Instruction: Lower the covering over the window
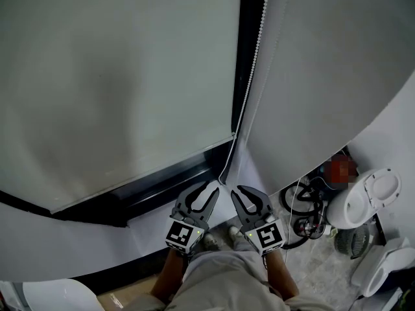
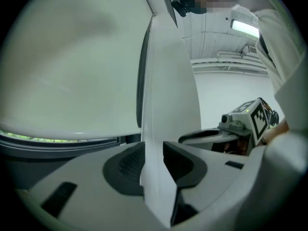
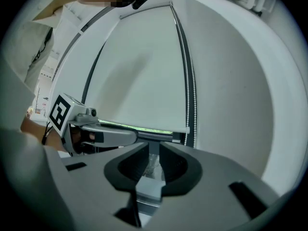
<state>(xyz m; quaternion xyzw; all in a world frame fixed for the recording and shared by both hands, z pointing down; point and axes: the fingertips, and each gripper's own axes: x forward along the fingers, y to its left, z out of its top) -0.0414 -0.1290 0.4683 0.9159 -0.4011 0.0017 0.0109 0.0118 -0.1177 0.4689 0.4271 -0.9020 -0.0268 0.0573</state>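
Nearest, the left claw (image 2: 153,160) stands about half open. The bead chain (image 2: 143,129) runs down through its gap, close by the left pad, and as far as I can tell it is not pinched. Just to its right, the right claw (image 3: 153,160) has its jaws drawn close with a narrow gap between them. Nothing is in that gap; from this claw the chain hangs beyond and to the right. In the head view the chain's lower end dangles between the two claw tips.

Farther off, the blind (image 1: 117,76) covers nearly all of the window. Its bar (image 1: 142,173) sits just above the dark sill (image 1: 162,188). The right gripper view shows only a thin green slit (image 3: 134,127) of outdoors under the bar.

The lowering looks almost done. What seems left is a last short pull on the chain to close that slit, and for that one claw must first take hold, since neither grips the chain now.
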